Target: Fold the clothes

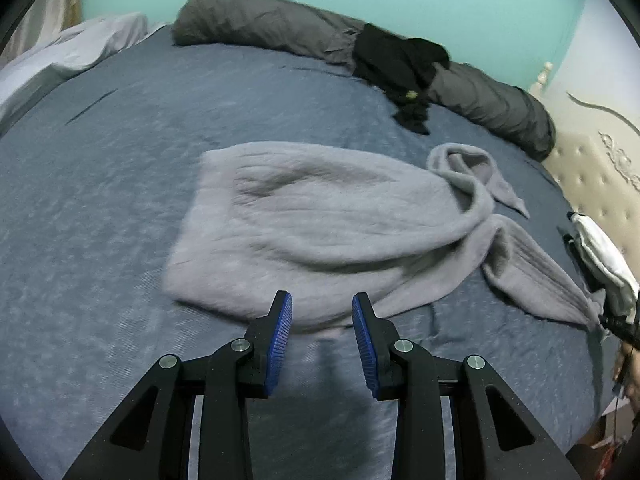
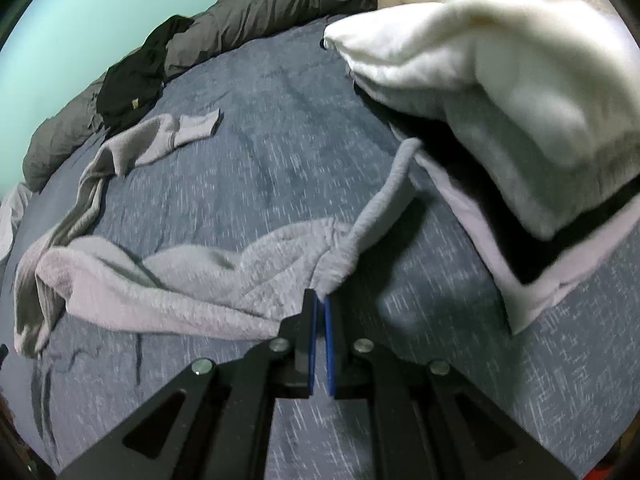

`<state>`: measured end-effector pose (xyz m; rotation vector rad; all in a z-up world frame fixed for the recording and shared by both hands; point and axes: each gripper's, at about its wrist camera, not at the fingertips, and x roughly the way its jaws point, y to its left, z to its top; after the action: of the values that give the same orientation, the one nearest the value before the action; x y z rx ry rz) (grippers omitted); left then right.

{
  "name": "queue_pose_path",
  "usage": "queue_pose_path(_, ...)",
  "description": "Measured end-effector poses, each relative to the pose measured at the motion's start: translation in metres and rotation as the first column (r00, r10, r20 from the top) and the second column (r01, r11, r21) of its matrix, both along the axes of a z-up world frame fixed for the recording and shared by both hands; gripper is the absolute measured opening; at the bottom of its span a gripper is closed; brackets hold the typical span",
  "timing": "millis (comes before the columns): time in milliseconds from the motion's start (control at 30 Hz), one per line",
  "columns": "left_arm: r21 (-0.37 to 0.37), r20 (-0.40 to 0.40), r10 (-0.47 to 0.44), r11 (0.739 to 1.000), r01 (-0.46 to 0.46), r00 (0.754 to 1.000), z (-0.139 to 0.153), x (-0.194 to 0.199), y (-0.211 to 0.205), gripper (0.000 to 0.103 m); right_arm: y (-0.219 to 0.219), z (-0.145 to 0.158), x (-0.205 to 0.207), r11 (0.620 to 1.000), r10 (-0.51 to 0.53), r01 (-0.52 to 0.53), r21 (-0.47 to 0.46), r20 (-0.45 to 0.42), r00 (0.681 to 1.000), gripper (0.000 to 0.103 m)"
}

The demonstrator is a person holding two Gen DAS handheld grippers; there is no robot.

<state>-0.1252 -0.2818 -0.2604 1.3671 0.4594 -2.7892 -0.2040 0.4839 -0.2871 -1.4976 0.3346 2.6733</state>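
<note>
Blue-grey bed (image 1: 100,208) under a teal wall, no readable writing anywhere; small gold mark on the black garment (image 1: 400,68), illegible. Grey sweater (image 1: 304,220) lies on the bed, body half folded, one sleeve curled toward the dark grey bolster (image 1: 260,20). Left claw (image 1: 322,302) hangs spread and empty, sweater hem just beyond its tips. Right claw (image 2: 320,300) pressed together, pinching the sweater's other sleeve end, near the white pillow (image 2: 500,80).

Blue bed (image 1: 100,200): grey sweater (image 1: 312,220), black garment (image 1: 400,64).
</note>
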Motion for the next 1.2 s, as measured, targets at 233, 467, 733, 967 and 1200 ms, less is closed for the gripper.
queue_pose_path(233,0.002,0.081,0.025,1.000,-0.026,0.996,0.000,0.011,-0.038,0.045,-0.009,0.005,0.024,0.999,0.049,-0.049,0.010,-0.025,0.998,0.013)
queue_pose_path(467,0.021,0.159,0.042,0.999,-0.046,0.986,-0.026,0.007,-0.052,0.051,-0.035,0.055,0.051,0.990,0.126,-0.113,0.080,-0.174,0.977,0.032)
queue_pose_path(733,0.069,0.189,0.022,0.997,-0.035,0.982,-0.051,0.003,-0.045,0.051,-0.121,0.053,0.037,0.939,0.339,-0.344,0.003,-0.175,0.924,0.054)
queue_pose_path(967,0.112,0.218,-0.017,0.994,-0.008,0.976,-0.073,-0.005,-0.032,0.051,-0.200,0.020,0.018,0.876,0.474,-0.481,-0.041,-0.117,0.873,0.054)
queue_pose_path(1200,0.128,0.204,-0.057,0.991,0.032,0.977,-0.088,-0.025,-0.007,0.051,-0.212,0.008,0.010,0.865,0.486,-0.495,-0.080,-0.102,0.868,0.054)
